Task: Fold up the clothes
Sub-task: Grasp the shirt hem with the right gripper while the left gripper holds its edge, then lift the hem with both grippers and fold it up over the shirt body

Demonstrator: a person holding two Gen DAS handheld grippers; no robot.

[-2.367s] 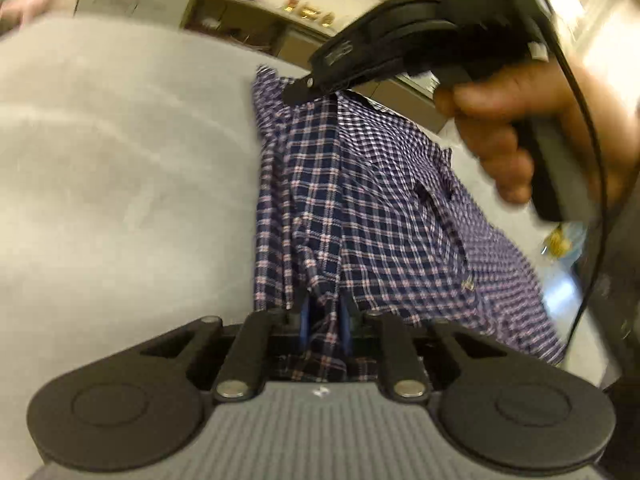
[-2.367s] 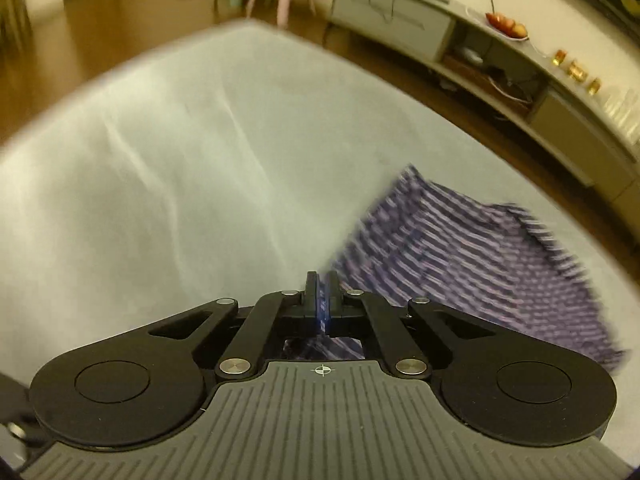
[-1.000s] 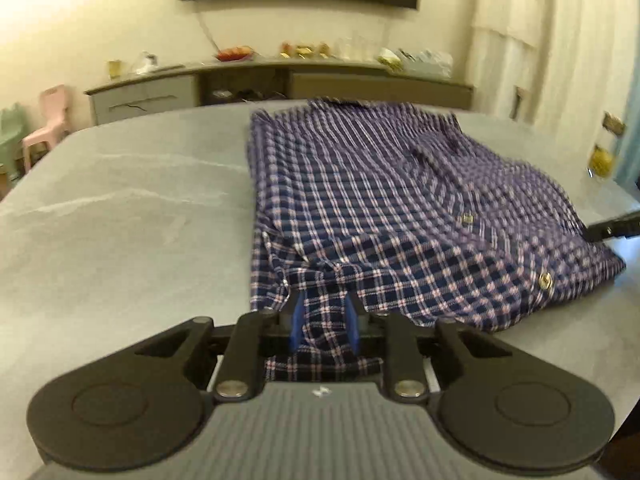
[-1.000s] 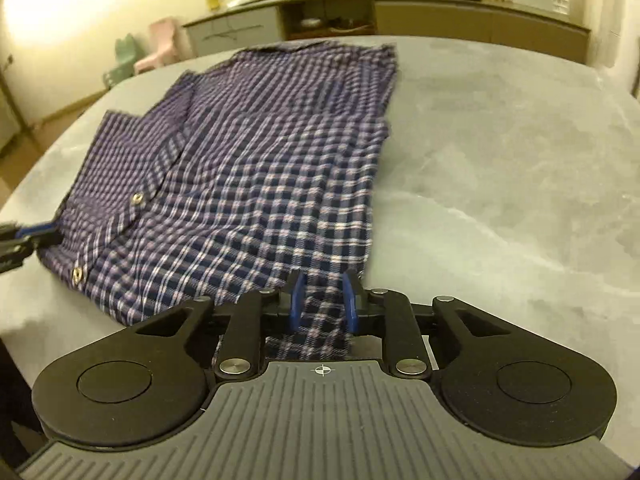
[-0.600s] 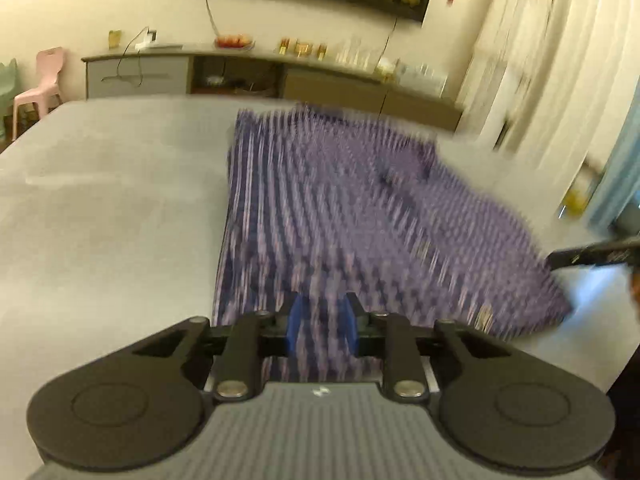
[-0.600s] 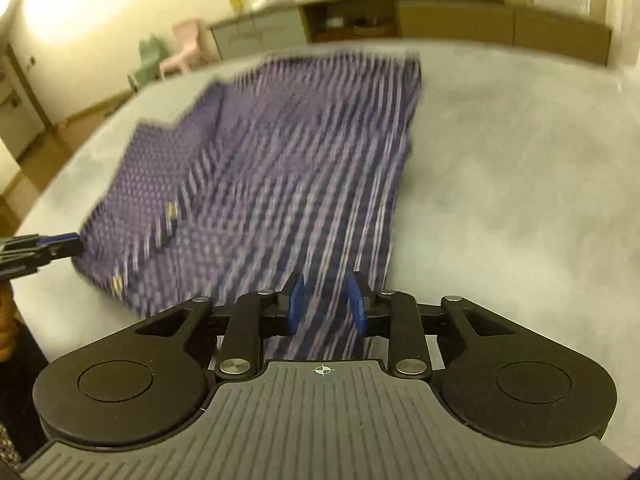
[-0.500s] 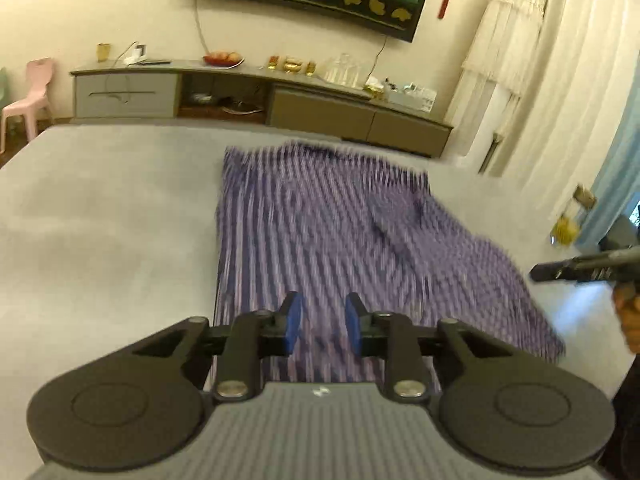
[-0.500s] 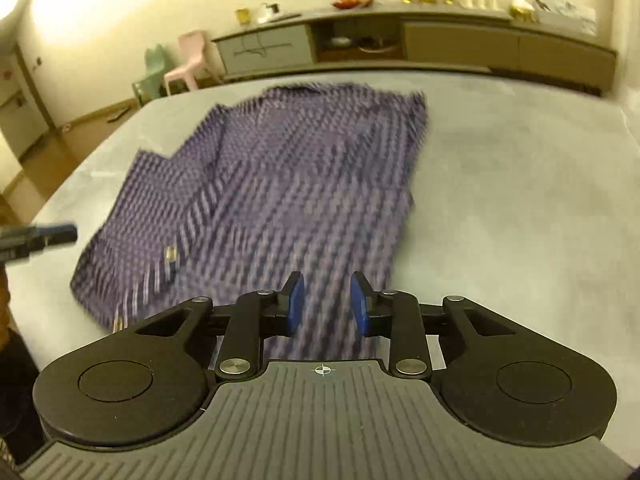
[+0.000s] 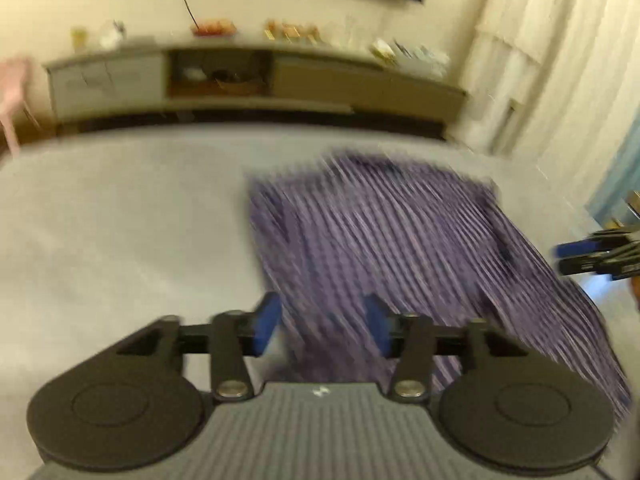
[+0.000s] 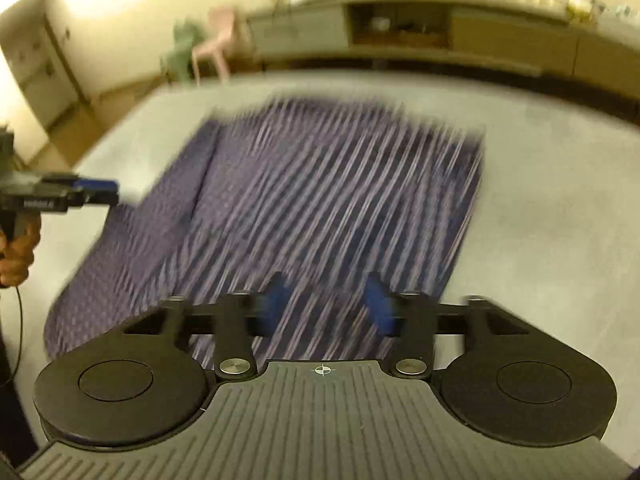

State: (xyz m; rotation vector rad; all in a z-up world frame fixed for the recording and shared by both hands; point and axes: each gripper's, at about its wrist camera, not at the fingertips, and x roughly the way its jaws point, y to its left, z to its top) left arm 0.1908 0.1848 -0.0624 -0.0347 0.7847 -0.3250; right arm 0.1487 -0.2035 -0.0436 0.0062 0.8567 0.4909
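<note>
A purple-and-white checked shirt point(image 9: 404, 248) lies folded flat on the grey table point(image 9: 120, 232); both views are blurred by motion. My left gripper point(image 9: 322, 326) hovers open above the shirt's near left corner, nothing between its blue pads. In the right wrist view the same shirt point(image 10: 320, 196) spreads ahead, and my right gripper point(image 10: 326, 304) is open above its near edge, holding nothing. Each gripper shows in the other's view: the right one point(image 9: 592, 252) at the far right edge, the left one point(image 10: 68, 194) at the left edge in a hand point(image 10: 18, 256).
A long low sideboard point(image 9: 248, 80) with small items on top runs along the back wall. A pink chair point(image 10: 214, 40) and a green chair point(image 10: 182, 48) stand on the floor beyond the table. White curtains point(image 9: 560, 60) hang at the right.
Both grippers were shut on the shirt's near edge a second ago; they have let go, opened wide and pulled back and up. The shirt now rests flat on the table.
</note>
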